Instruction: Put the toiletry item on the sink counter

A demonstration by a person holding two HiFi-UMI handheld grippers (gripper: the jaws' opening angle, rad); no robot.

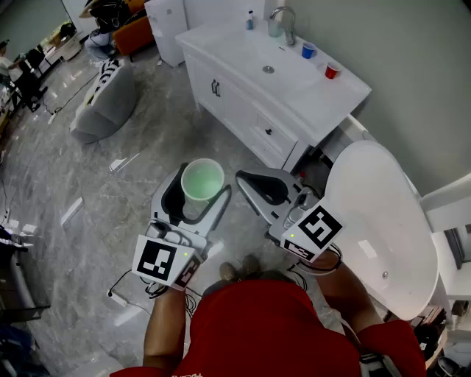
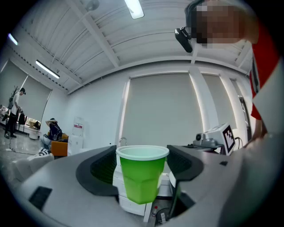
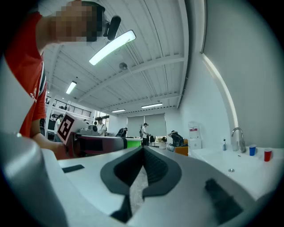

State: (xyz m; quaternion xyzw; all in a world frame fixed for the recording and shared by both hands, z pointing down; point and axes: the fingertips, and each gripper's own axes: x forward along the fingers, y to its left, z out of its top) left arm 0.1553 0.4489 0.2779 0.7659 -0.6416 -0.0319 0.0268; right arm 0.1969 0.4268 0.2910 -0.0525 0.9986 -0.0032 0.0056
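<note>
A green plastic cup (image 1: 202,179) hangs upright over the grey floor, and my left gripper (image 1: 202,185) is shut on its sides. In the left gripper view the cup (image 2: 141,175) fills the gap between the two dark pads. My right gripper (image 1: 241,178) is beside it on the right, shut and empty, its tips (image 3: 143,150) meeting. The white sink counter (image 1: 243,51) stands further ahead, with a faucet (image 1: 283,18), a blue cup (image 1: 308,50) and a red cup (image 1: 332,71) on it. The right gripper view also has the counter (image 3: 248,170) at its right.
A white bathtub (image 1: 375,221) lies close on the right, just beyond my right gripper. A grey beanbag (image 1: 103,99) sits on the marble floor at the left. A small bottle (image 1: 250,20) stands at the counter's back. Several people stand far off in the room.
</note>
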